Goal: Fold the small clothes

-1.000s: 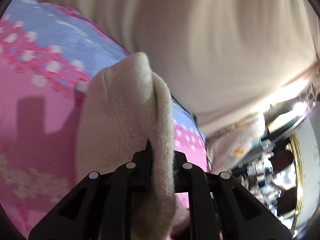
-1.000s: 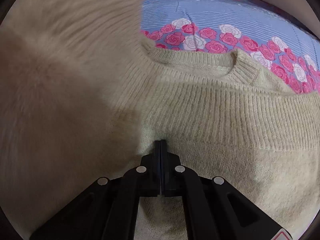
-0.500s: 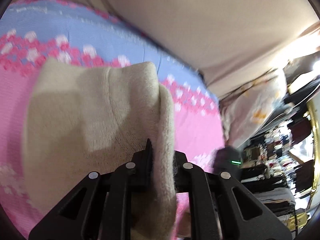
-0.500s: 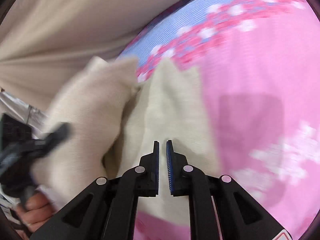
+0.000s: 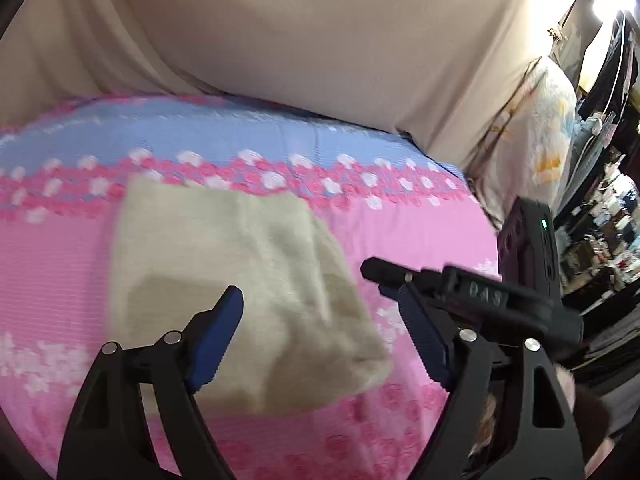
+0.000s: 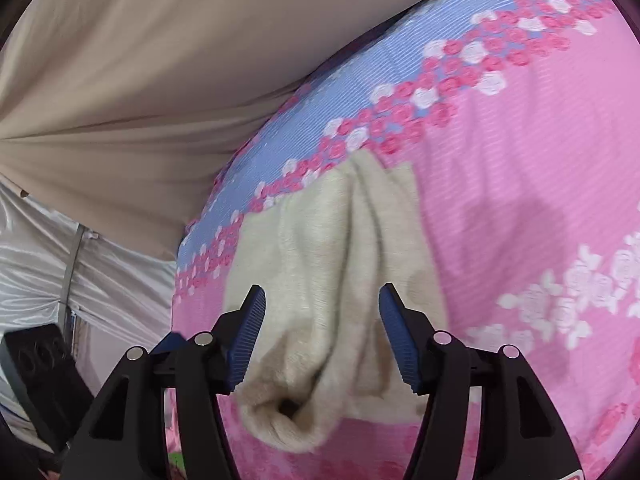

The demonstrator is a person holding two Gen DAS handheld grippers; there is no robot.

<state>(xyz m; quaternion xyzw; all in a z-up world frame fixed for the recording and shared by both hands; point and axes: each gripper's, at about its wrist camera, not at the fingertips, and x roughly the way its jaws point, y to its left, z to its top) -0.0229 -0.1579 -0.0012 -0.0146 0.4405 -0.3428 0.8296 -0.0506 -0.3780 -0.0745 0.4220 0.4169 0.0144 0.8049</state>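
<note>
A small cream knit sweater [image 5: 224,280] lies folded in a compact bundle on the pink and blue flowered bedspread [image 5: 420,232]. It also shows in the right wrist view [image 6: 332,280], with rolled folds at its near end. My left gripper [image 5: 312,300] is open and empty, just above the bundle's near side. My right gripper [image 6: 322,304] is open and empty, its blue-padded fingers either side of the bundle's near end, apart from it. The right gripper's body shows in the left wrist view [image 5: 480,292], to the right of the sweater.
A beige curtain [image 5: 320,40] hangs behind the bed's far edge. The bedspread [image 6: 520,160] stretches out to the right. A patterned white cloth [image 5: 536,128] and cluttered shelves stand at the right. A silvery cloth [image 6: 60,264] hangs at the left.
My left gripper has let go of the sweater and opened wide. My right gripper has opened wider. The sweater now lies as a folded bundle on the bedspread.
</note>
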